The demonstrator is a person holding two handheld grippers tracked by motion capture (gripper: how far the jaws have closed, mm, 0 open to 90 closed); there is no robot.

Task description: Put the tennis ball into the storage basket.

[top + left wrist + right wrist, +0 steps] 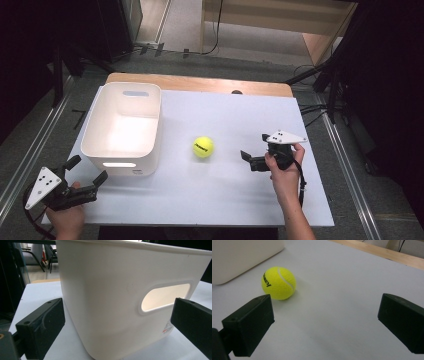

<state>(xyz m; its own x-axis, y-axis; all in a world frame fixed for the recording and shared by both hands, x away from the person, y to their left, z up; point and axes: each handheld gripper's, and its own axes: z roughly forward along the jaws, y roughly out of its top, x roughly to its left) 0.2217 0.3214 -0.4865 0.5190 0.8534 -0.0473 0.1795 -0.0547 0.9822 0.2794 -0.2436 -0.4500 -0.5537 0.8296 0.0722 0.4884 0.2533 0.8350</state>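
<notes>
Yellow tennis ball (pixel 203 147) rests on the white counter (pixel 225 200), just right of the white bin (pixel 122 130); being round, it has no long axis. Right of the ball, the right tool (pixel 252 150) aims toward it, jaws spread wide, empty. Near the bin's front corner, the left tool (pixel 87 170) gapes too, holding nothing.

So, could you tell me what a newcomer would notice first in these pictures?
Probably the bright yellow tennis ball, alone in the middle of the white table. Next, the big white bin to its left, apart from it. Then the right gripper, open and pointing toward the ball, and the left gripper, open by the bin's near corner.
</notes>
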